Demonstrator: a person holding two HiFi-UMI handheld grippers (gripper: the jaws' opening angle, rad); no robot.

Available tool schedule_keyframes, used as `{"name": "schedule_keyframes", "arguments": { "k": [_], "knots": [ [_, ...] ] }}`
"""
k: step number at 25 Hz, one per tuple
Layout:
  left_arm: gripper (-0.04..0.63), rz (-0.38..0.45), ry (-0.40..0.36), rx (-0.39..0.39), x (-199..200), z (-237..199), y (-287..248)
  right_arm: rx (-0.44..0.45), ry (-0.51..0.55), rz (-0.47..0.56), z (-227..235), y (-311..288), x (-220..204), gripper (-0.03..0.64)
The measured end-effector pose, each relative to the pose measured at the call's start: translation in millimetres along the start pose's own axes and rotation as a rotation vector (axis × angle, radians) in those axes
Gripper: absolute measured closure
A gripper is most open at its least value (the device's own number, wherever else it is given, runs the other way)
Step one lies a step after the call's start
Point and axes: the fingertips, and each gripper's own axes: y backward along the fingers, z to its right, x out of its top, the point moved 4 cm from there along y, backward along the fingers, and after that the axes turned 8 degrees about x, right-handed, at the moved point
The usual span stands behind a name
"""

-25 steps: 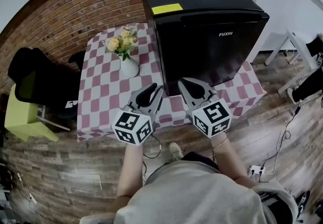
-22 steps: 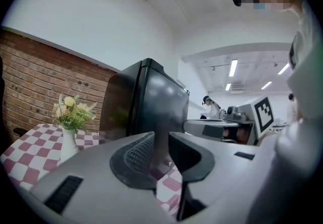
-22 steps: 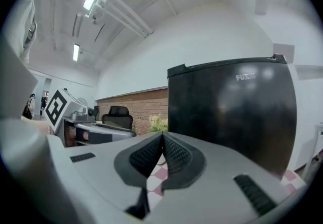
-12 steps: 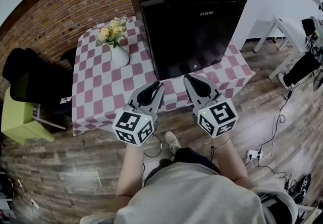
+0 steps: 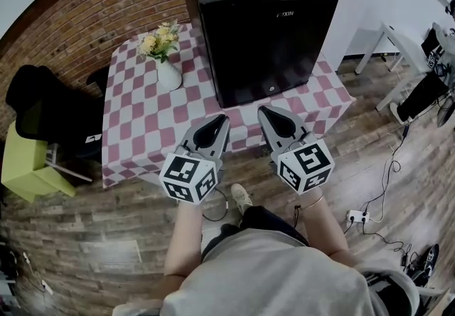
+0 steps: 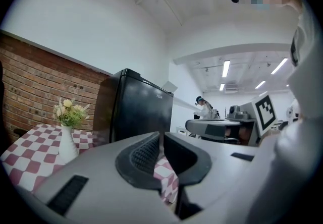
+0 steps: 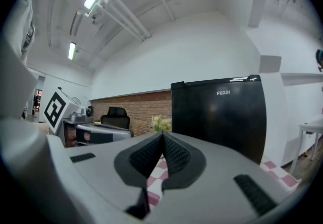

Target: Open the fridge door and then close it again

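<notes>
The black fridge (image 5: pixel 263 30) stands on a red-and-white checked table (image 5: pixel 142 122) with its door closed. Both grippers hover side by side over the table's near edge, pointing level at the fridge and well short of its front. My left gripper (image 5: pixel 221 119) has just been closing and is now shut with nothing between its jaws; in the left gripper view its tips (image 6: pixel 162 136) meet in front of the fridge (image 6: pixel 136 112). My right gripper (image 5: pixel 262 109) is shut and empty too, its tips (image 7: pixel 162 134) aimed left of the fridge (image 7: pixel 222 112).
A white vase of flowers (image 5: pixel 167 69) stands on the table left of the fridge. A black chair (image 5: pixel 43 112) and a yellow-green seat (image 5: pixel 25 169) are at the left. White table legs (image 5: pixel 384 51) and floor cables with a power strip (image 5: pixel 355 218) lie to the right. A brick wall runs behind.
Both grippers have drawn back from the fridge front toward the table's near edge. The left jaws have narrowed to shut. The fridge door looks closed throughout.
</notes>
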Motion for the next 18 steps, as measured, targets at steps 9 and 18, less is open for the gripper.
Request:
{"name": "schedule_keyframes", "arguments": {
  "k": [9,18],
  "knots": [
    [0.568,-0.013,0.009,0.021,-6.1,-0.2,6.1,0.035,-0.024,-0.046,-5.5,-2.7,-20.1,0.618],
    [0.568,-0.025,0.028,0.042,-13.5,-4.0,13.0,0.039,-0.028,-0.052,-6.6,-2.0,-22.8,0.618]
  ]
}}
